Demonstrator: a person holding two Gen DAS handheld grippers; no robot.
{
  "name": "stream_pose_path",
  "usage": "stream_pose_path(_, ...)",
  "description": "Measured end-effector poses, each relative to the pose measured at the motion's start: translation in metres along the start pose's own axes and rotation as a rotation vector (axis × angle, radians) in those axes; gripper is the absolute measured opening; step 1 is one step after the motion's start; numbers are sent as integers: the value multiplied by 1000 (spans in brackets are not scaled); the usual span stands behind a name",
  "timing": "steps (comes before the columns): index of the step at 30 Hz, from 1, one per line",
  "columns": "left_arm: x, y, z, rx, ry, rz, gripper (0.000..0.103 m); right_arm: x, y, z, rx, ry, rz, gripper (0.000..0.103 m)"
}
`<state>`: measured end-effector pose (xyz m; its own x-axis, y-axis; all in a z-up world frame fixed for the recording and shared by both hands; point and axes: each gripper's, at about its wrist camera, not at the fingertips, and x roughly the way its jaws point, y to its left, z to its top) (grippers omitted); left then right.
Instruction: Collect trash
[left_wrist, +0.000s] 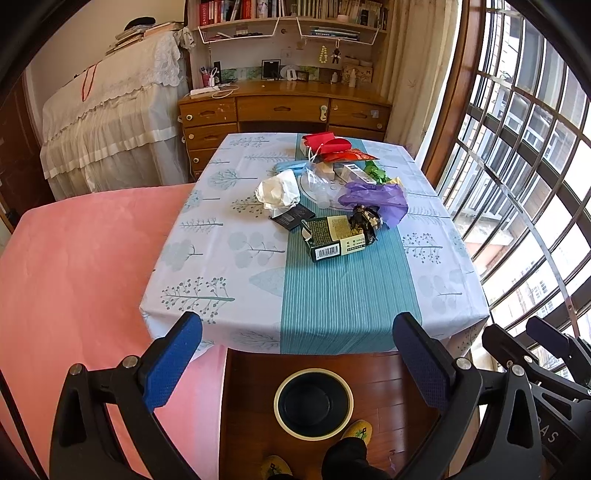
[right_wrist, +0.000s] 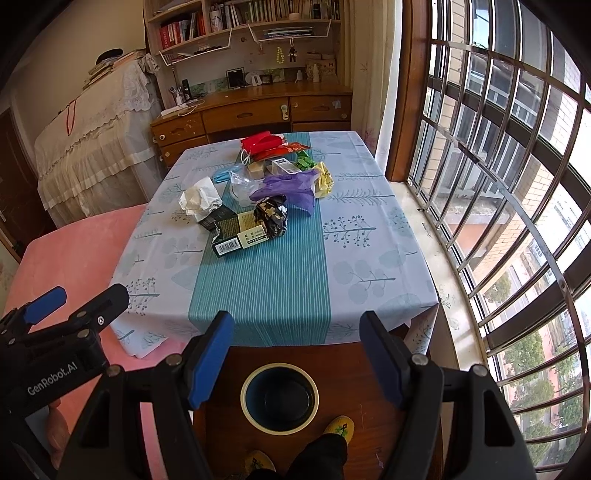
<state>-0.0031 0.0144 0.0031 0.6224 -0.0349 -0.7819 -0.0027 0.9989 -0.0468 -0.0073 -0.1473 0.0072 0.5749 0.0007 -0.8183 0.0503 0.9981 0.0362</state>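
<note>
Trash lies in a pile on the table: a green and white carton, crumpled white paper, a purple plastic bag, a black foil wrapper, a red bag. A dark bin with a cream rim stands on the floor below the table's near edge. My left gripper is open and empty, above the bin. My right gripper is open and empty beside it.
A pink bed lies left of the table. A barred window curves along the right. A wooden desk with shelves stands behind the table. The person's yellow slippers are by the bin.
</note>
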Motion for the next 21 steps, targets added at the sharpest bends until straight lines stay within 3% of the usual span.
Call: stream_pose_path(21,11,42,5,53,15,-66,102,3,34,-17,100,13,-41,72)
